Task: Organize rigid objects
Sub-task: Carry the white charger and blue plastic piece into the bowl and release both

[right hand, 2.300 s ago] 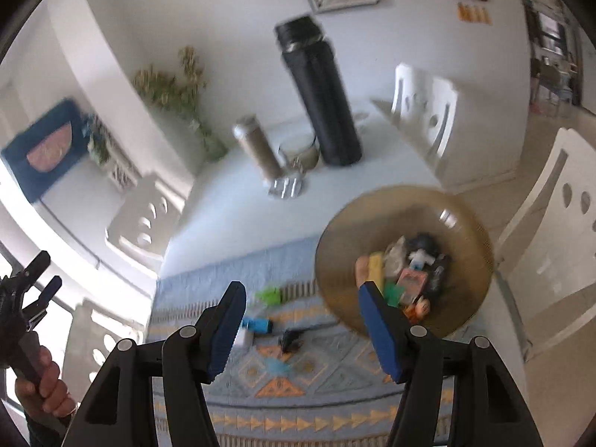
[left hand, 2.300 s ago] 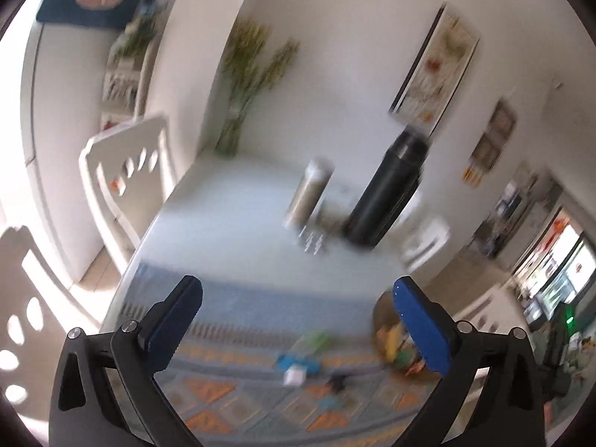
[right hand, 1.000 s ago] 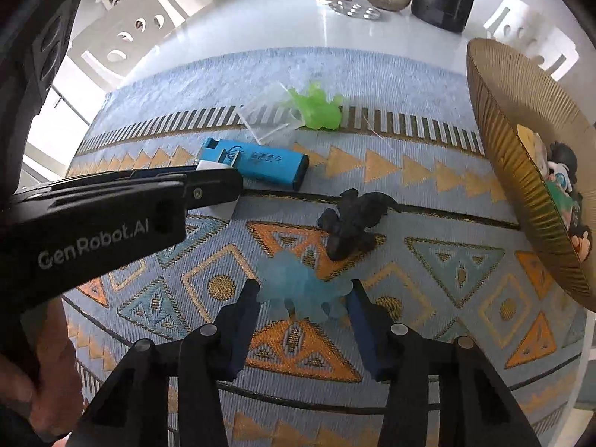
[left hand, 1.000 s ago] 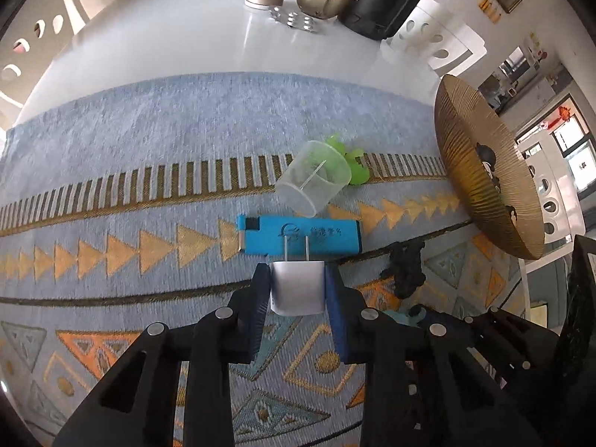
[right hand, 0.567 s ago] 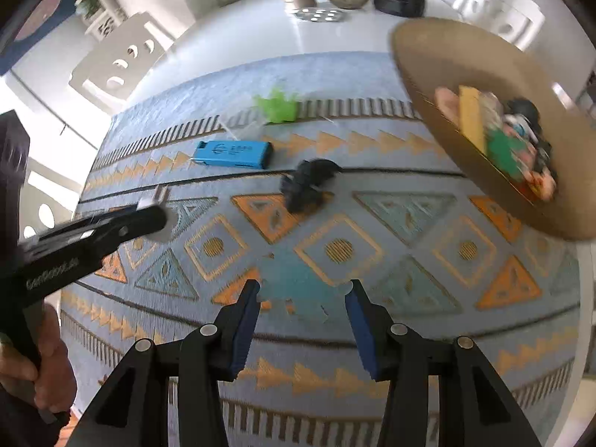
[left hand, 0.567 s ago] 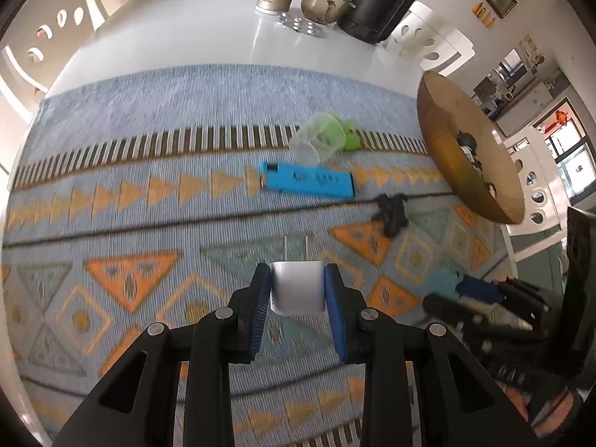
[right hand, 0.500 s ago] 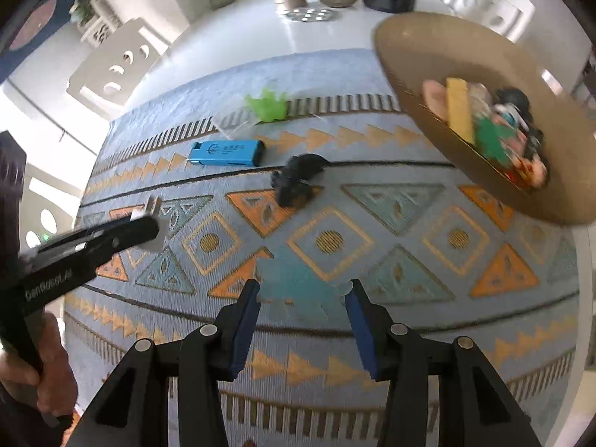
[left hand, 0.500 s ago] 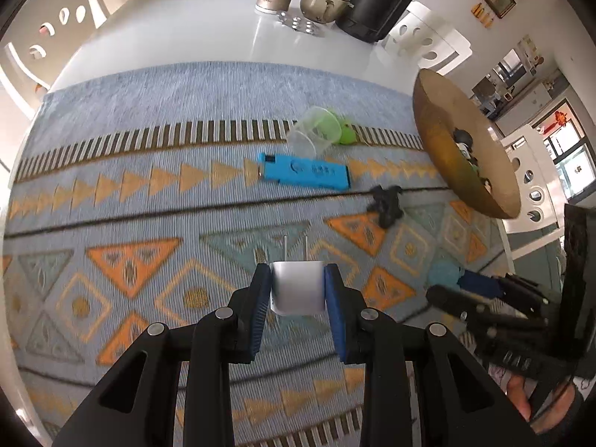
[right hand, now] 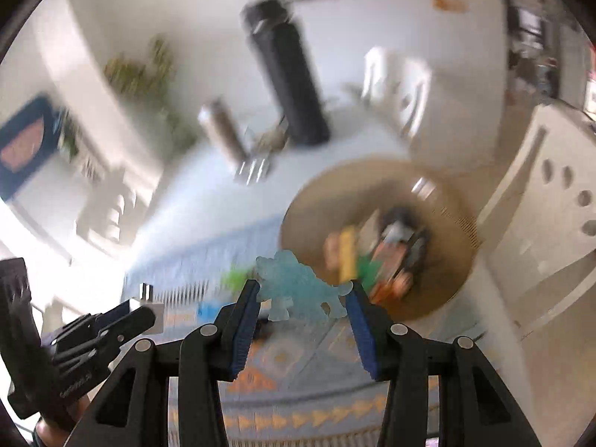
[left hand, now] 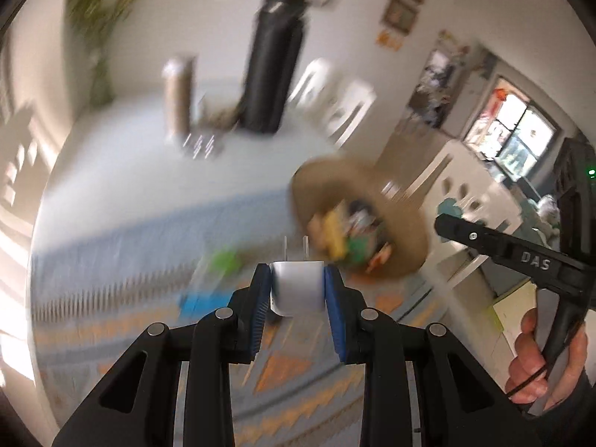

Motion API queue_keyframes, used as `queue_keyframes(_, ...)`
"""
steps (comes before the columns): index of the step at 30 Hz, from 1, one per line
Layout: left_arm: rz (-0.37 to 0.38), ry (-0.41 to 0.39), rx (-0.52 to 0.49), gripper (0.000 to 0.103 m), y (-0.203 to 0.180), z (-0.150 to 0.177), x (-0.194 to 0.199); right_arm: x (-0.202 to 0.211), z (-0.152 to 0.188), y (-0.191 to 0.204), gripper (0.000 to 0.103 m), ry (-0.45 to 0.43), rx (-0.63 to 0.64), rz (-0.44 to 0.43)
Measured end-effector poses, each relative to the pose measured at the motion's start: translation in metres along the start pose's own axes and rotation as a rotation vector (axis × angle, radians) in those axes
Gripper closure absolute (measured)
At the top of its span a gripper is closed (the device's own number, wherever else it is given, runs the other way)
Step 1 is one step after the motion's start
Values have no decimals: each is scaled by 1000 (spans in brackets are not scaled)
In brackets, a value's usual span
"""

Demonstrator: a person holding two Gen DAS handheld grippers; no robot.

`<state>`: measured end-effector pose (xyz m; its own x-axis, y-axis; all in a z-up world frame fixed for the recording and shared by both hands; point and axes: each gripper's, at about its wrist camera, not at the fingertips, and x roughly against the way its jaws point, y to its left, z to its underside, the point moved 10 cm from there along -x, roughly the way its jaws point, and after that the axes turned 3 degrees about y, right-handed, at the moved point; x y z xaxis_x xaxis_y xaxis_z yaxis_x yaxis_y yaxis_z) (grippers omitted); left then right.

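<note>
Your left gripper [left hand: 297, 286] is clamped on a white plug adapter [left hand: 297, 288], its blue pads pressing both sides of the body and the two metal prongs pointing up toward the centre of the left wrist frame. Your right gripper [right hand: 302, 300] has its jaws closed partway on a translucent pale-blue toy figure [right hand: 298, 286], which sits between the blue pads in the lower middle of the right wrist frame. Both frames are badly blurred. The brown woven basket [right hand: 443, 201] lies right of centre in the right wrist view, holding a jumble of small colourful items that cannot be told apart. In the lower half of both frames you see the blue patterned table runner [left hand: 111, 231], with a green toy [left hand: 225, 260] and a bright blue object [left hand: 195, 303] lying on it left of centre. A tall black flask [right hand: 287, 85] and a steel bottle [right hand: 221, 134] stand in the upper middle. Your right hand [left hand: 540, 363] shows at the lower right edge of the left wrist frame, gripping its handle.
</note>
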<state>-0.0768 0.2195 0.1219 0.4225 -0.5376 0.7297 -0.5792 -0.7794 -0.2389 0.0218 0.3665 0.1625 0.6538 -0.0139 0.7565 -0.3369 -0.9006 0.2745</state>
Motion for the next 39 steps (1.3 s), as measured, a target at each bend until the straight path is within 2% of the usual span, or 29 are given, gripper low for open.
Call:
queue_keyframes(3,42,-35,-56,77,-31,-39,-5,17,-28,-17,57,-54,-29,28)
queue_keyframes(6,62,-47,-88,77,-52,-61,-19,15,-46,-30,57,-73,-40,79)
queue_keyframes(9,68,-15,-106,77,-64,-70,-46,3,-51,-51,57,-53,-66,124)
queue_keyframes(15,36,98,-116,77,-63,-51,-110,-40,-41,-87,57,36,-110,203)
queue_keyframes(20,49,182,-109,77,-60,-25,-151,-68,-23,-106,57,104,-169,200)
queue_keyframes(30,64,237,-142,77,-65,-8,-180,-90,-11,-131,57,134,-236,223)
queue_keyframes(36,75,235,-168,76,-70,-10,-186,-100,-5,-142,55,166,-268,249)
queue_keyframes(38,65,225,-170,48,-70,-14,-181,-103,-5,-145,41,177,-302,209)
queue_keyframes(39,55,212,-172,44,-69,-17,-176,-101,-5,-146,40,170,-311,205)
